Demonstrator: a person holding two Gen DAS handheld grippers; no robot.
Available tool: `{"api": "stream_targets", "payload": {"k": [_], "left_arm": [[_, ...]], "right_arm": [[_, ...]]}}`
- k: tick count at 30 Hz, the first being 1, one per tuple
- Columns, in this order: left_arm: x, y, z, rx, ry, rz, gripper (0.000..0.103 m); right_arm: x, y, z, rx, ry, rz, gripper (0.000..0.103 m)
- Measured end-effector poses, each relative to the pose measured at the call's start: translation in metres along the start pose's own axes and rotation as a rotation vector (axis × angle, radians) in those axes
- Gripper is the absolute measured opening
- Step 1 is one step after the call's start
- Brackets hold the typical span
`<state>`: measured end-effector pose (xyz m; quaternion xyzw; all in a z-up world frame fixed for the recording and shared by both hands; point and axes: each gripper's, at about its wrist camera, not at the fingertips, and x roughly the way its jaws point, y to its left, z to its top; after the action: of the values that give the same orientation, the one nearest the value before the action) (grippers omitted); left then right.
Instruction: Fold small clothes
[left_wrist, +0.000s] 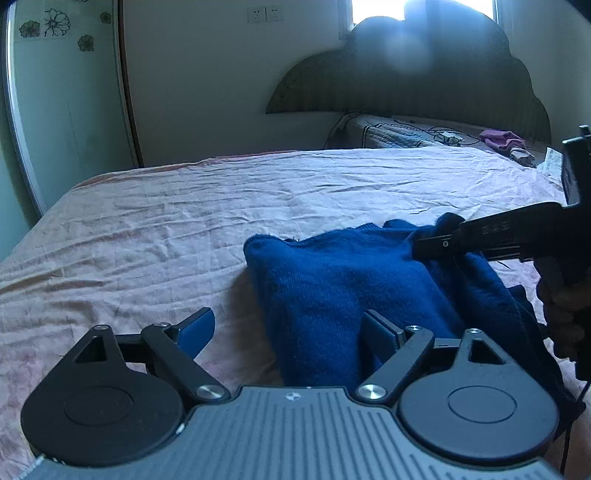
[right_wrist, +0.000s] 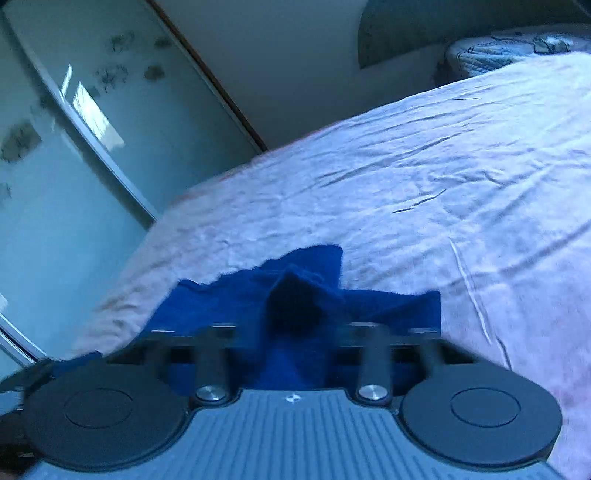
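A dark blue knitted garment lies bunched on the pink bed sheet, right of centre in the left wrist view. My left gripper is open, its blue-padded fingers spread just above the garment's near left edge, holding nothing. My right gripper reaches in from the right and is shut on the garment's far right part, lifting a fold. In the right wrist view the right gripper is closed on a bunch of the blue garment, which hides the fingertips.
The bed's left edge drops toward a mirrored wardrobe door. A dark headboard stands at the back. A quilt, cables and a purple cloth lie at the far right of the bed.
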<state>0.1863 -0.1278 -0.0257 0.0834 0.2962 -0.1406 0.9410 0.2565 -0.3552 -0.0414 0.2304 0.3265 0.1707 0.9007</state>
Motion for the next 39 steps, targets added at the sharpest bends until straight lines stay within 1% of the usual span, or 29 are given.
{"api": "stream_targets", "payload": {"k": [2, 5, 7, 9, 10, 12, 14, 15, 17, 18, 19, 21, 23, 24, 26, 28, 30, 31, 32, 34, 36, 37, 38, 39], "left_arm": [[0.002, 0.001, -0.001, -0.015, 0.004, 0.0, 0.09], [0.004, 0.004, -0.002, -0.041, 0.006, 0.002, 0.092], [0.006, 0.003, -0.002, -0.048, 0.008, 0.008, 0.092], [0.006, 0.0, -0.002, -0.046, 0.011, 0.013, 0.092], [0.005, -0.001, -0.002, -0.044, 0.011, 0.015, 0.092], [0.005, -0.001, -0.002, -0.04, 0.01, 0.018, 0.092], [0.005, -0.001, -0.003, -0.04, 0.012, 0.02, 0.093], [0.005, -0.001, -0.003, -0.042, 0.013, 0.019, 0.093], [0.005, 0.0, -0.003, -0.045, 0.014, 0.017, 0.093], [0.005, 0.0, -0.003, -0.045, 0.015, 0.017, 0.093], [0.005, 0.0, -0.003, -0.046, 0.015, 0.018, 0.093], [0.005, -0.001, -0.004, -0.045, 0.018, 0.017, 0.094], [0.006, -0.001, -0.005, -0.041, 0.022, 0.022, 0.095], [0.007, -0.001, -0.006, -0.041, 0.024, 0.025, 0.095], [0.008, -0.001, -0.007, -0.043, 0.027, 0.028, 0.096], [0.009, 0.0, -0.007, -0.046, 0.032, 0.029, 0.097], [0.009, 0.001, -0.006, -0.049, 0.039, 0.027, 0.097], [0.008, 0.001, -0.005, -0.053, 0.042, 0.026, 0.097], [0.008, 0.003, -0.005, -0.058, 0.043, 0.025, 0.097], [0.007, 0.003, -0.006, -0.059, 0.043, 0.026, 0.098], [0.008, 0.003, -0.007, -0.06, 0.041, 0.03, 0.098], [0.008, 0.002, -0.008, -0.063, 0.039, 0.032, 0.098], [0.008, 0.002, -0.008, -0.067, 0.038, 0.034, 0.098], [0.007, 0.002, -0.008, -0.07, 0.036, 0.035, 0.098]], "right_arm": [[0.002, 0.004, 0.0, -0.041, -0.014, -0.017, 0.014], [0.002, 0.007, 0.005, -0.067, -0.07, -0.044, 0.012], [0.008, 0.006, 0.011, -0.059, -0.08, -0.045, 0.012], [0.02, 0.002, 0.013, -0.052, -0.081, -0.108, 0.013], [0.021, 0.001, 0.014, -0.047, -0.075, -0.118, 0.015], [0.019, -0.002, 0.013, -0.027, -0.078, -0.132, 0.029], [0.004, -0.001, 0.012, -0.025, -0.124, -0.183, 0.057], [-0.006, 0.001, 0.01, -0.024, -0.159, -0.209, 0.061], [-0.031, 0.006, 0.007, -0.036, -0.231, -0.239, 0.062], [-0.044, 0.011, 0.004, -0.058, -0.256, -0.23, 0.062], [-0.054, 0.016, 0.001, -0.081, -0.264, -0.211, 0.062], [-0.069, 0.031, -0.01, -0.153, -0.243, -0.15, 0.062], [-0.074, 0.046, -0.024, -0.242, -0.186, -0.094, 0.061], [-0.072, 0.052, -0.029, -0.277, -0.158, -0.08, 0.061], [-0.065, 0.059, -0.041, -0.343, -0.091, -0.075, 0.06], [-0.054, 0.059, -0.047, -0.377, -0.05, -0.117, 0.06], [-0.044, 0.048, -0.046, -0.336, -0.034, -0.191, 0.06], [-0.045, 0.043, -0.045, -0.299, -0.036, -0.212, 0.06], [-0.047, 0.038, -0.043, -0.258, -0.046, -0.216, 0.06], [-0.059, 0.033, -0.043, -0.212, -0.084, -0.178, 0.06], [-0.067, 0.036, -0.048, -0.212, -0.105, -0.139, 0.061], [-0.068, 0.038, -0.051, -0.225, -0.099, -0.121, 0.066], [-0.066, 0.039, -0.054, -0.247, -0.084, -0.126, 0.072], [-0.063, 0.041, -0.057, -0.272, -0.065, -0.15, 0.073]]}}
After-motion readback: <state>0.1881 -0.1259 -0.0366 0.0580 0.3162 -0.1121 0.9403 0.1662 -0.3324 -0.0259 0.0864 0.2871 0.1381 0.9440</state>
